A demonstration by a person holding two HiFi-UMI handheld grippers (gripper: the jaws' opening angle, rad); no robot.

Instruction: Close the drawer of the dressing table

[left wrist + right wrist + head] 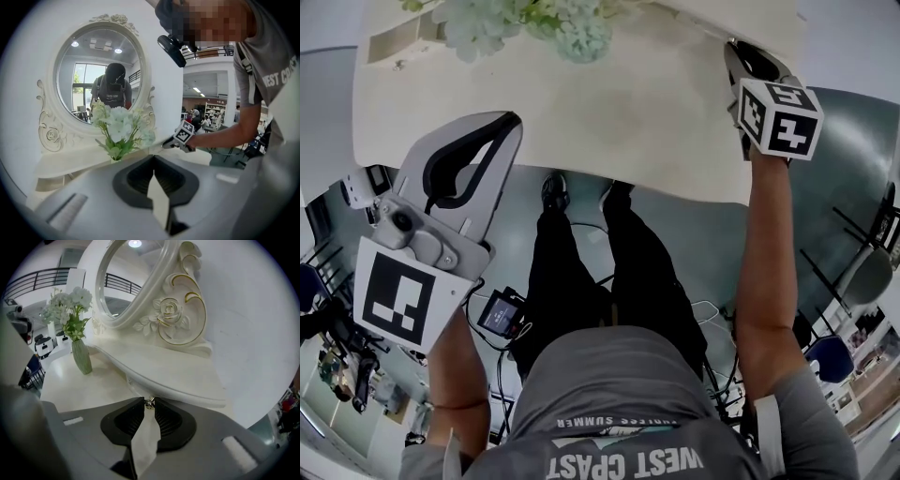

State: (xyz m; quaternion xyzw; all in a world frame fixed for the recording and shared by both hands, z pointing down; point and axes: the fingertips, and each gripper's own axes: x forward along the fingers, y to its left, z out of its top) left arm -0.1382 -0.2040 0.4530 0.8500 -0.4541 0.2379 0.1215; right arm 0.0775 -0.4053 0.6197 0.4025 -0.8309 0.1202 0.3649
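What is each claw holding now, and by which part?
The right claw is shut on the small metal drawer knob, pinching it at the tips. The left claw is shut and holds nothing.

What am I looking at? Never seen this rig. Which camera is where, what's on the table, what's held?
There is no robot here. A person holds a two-jaw gripper in each hand.

The head view comes from a camera on the person's head, looking steeply down at the white dressing table. The other two pictures come from a camera riding on each gripper, looking along its jaws. The cube with square markers is part of the gripper.

On the table are an oval mirror and a vase of pale flowers.

The right gripper is pinched shut on a small metal knob. The knob seems to belong to a small drawer under the raised shelf. The left gripper has its jaws together and holds nothing.
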